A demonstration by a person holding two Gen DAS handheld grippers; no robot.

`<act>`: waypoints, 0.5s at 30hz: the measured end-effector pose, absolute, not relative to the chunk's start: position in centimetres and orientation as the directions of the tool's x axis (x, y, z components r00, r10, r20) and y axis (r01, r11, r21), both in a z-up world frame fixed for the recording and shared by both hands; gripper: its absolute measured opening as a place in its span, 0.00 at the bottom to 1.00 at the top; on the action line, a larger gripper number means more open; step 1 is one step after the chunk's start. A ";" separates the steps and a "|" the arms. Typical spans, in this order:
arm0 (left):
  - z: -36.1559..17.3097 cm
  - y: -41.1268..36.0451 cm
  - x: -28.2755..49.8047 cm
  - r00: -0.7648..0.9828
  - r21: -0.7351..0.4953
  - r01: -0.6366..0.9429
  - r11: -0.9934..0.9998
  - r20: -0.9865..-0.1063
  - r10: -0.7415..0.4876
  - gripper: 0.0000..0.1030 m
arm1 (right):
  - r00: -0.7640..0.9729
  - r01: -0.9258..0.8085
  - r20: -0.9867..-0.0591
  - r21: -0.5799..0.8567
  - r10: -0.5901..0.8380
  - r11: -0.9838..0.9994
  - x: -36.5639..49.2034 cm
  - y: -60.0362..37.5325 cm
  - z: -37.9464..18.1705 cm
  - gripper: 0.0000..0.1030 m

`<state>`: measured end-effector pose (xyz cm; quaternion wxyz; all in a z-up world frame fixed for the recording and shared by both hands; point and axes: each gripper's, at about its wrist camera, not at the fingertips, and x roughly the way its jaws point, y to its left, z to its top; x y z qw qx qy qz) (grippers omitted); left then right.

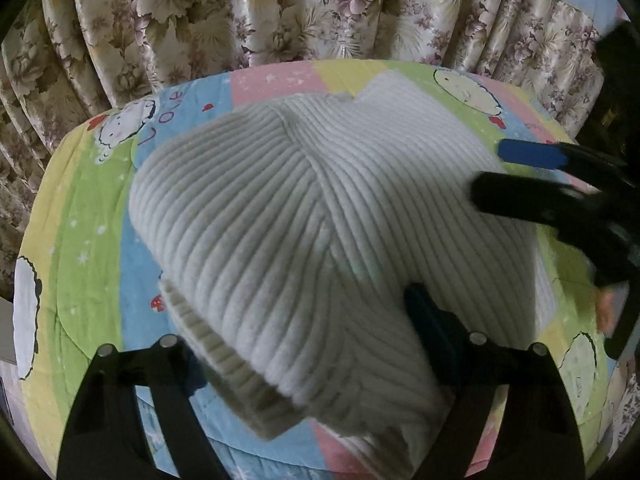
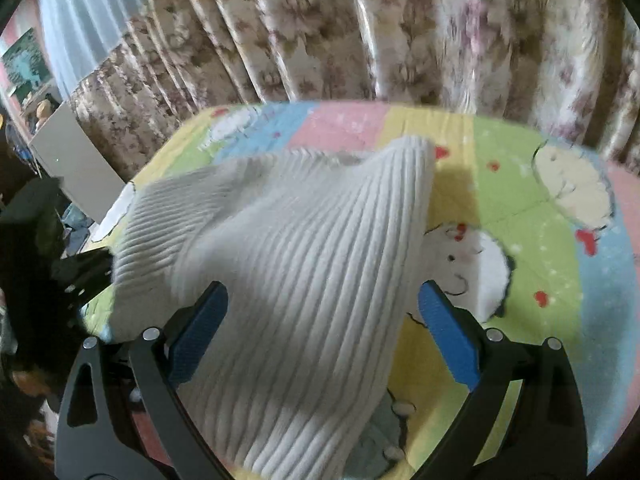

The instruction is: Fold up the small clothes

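A white ribbed knit garment (image 1: 304, 200) lies bunched on a pastel cartoon quilt (image 1: 92, 200). One layer is folded diagonally over another. In the left wrist view my left gripper (image 1: 308, 308) stands open over the near hem. Its right blue pad (image 1: 420, 308) shows, while the cloth hides the left finger. The right gripper (image 1: 504, 172) reaches in from the right edge above the garment's right side. In the right wrist view my right gripper (image 2: 324, 316) is open, and the ribbed garment (image 2: 288, 240) rises in a hump between its two blue pads (image 2: 448, 336).
Floral curtains (image 1: 280, 12) hang close behind the quilt's far edge. A white panel (image 2: 76, 152) and dark clutter (image 2: 28, 240) stand off the quilt's left side in the right wrist view. Bare quilt (image 2: 540, 240) lies right of the garment.
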<state>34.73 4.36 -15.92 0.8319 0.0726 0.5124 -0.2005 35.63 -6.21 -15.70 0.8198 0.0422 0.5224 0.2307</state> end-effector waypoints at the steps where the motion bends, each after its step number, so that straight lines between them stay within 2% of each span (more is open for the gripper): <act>1: -15.9 4.3 34.7 0.398 -0.079 0.407 0.910 -0.881 -0.254 0.83 | 0.328 -0.327 -0.845 0.318 0.422 0.890 36.0 -6.1 -16.3 0.93; 4: -16.0 4.2 34.8 0.394 -0.078 0.408 0.910 -0.884 -0.252 0.84 | 0.278 -0.311 -0.846 0.368 0.454 0.876 36.8 -6.1 -17.8 0.94; 10: -16.1 4.2 35.2 0.376 -0.090 0.424 0.901 -0.888 -0.265 0.84 | 0.228 -0.363 -0.871 0.338 0.435 0.868 37.4 -5.1 -18.1 0.95; 12: -16.2 4.3 35.2 0.370 -0.100 0.426 0.899 -0.888 -0.274 0.84 | 0.214 -0.389 -0.873 0.336 0.439 0.858 37.7 -5.0 -18.1 0.92; 15: -16.2 4.3 35.3 0.365 -0.113 0.428 0.897 -0.886 -0.286 0.83 | 0.197 -0.442 -0.882 0.309 0.427 0.842 37.5 -4.2 -17.5 0.81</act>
